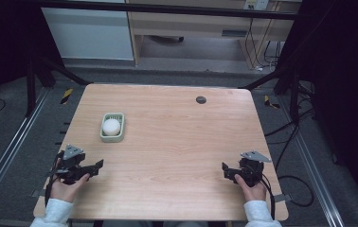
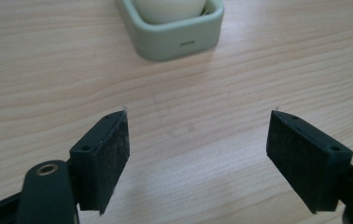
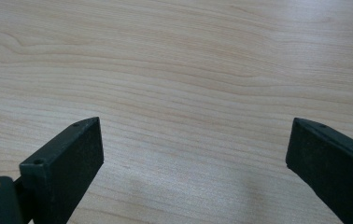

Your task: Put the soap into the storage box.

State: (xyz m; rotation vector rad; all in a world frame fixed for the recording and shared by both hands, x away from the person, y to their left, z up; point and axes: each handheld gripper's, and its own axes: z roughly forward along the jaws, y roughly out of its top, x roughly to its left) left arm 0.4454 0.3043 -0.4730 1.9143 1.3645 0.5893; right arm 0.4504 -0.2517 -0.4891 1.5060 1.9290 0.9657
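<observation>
Black left claw (image 2: 198, 135) and right claw (image 3: 195, 149) both gape wide, seemingly grasping nothing.

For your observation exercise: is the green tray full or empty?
Full: a white egg-shaped object sits inside the green tray.

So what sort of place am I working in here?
Most likely a lab or test bay set up for recording: a bare wooden table inside a black frame, cables trailing over a grey floor, and office desks behind.
</observation>
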